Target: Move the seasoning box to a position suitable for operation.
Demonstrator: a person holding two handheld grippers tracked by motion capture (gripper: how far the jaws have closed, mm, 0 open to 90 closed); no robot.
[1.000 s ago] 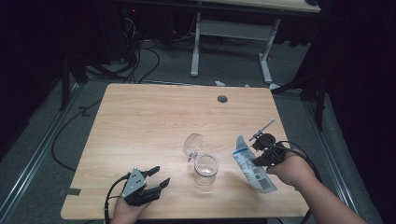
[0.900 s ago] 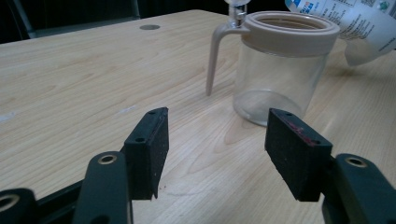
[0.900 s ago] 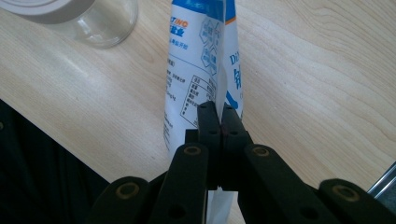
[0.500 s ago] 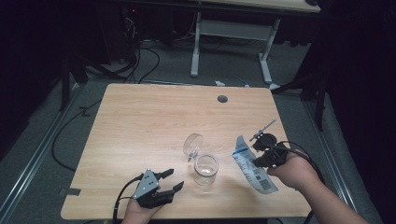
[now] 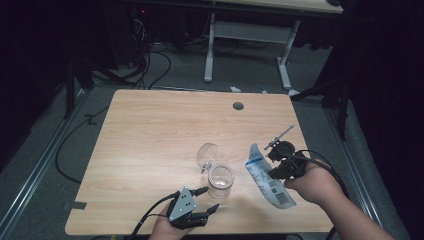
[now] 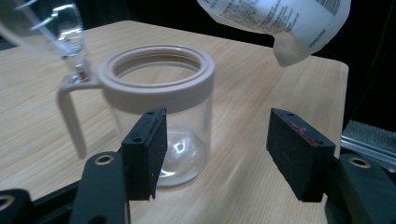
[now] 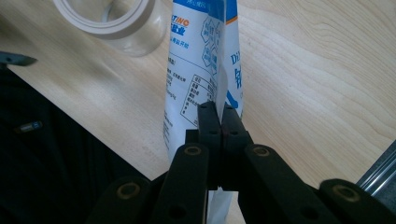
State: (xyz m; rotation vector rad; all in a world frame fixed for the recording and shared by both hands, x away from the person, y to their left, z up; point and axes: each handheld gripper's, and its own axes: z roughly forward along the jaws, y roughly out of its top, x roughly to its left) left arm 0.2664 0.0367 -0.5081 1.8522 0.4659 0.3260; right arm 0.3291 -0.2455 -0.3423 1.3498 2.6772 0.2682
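A clear jar (image 5: 220, 181) with a beige rim stands near the table's front edge, its clear hinged lid (image 5: 206, 155) tipped back open behind it. My left gripper (image 5: 209, 198) is open just in front and to the left of the jar. In the left gripper view the jar (image 6: 159, 93) stands close ahead, partly behind the left pad (image 6: 147, 149), and nothing lies between the pads of the gripper (image 6: 219, 151). My right gripper (image 5: 272, 167) is shut on a white and blue printed pouch (image 5: 267, 177), held off the table to the right of the jar. The pinch (image 7: 218, 116) is on the pouch's edge (image 7: 201, 60).
The wooden table (image 5: 150, 130) has a round cable hole (image 5: 238, 106) near its far edge. Cables trail from both grippers over the front edge. Beyond the table are a white desk frame (image 5: 250, 35) and floor cables (image 5: 150, 65).
My left gripper has moved to the right along the front edge, closer to the jar. The right hand has risen slightly with the pouch still pinched.
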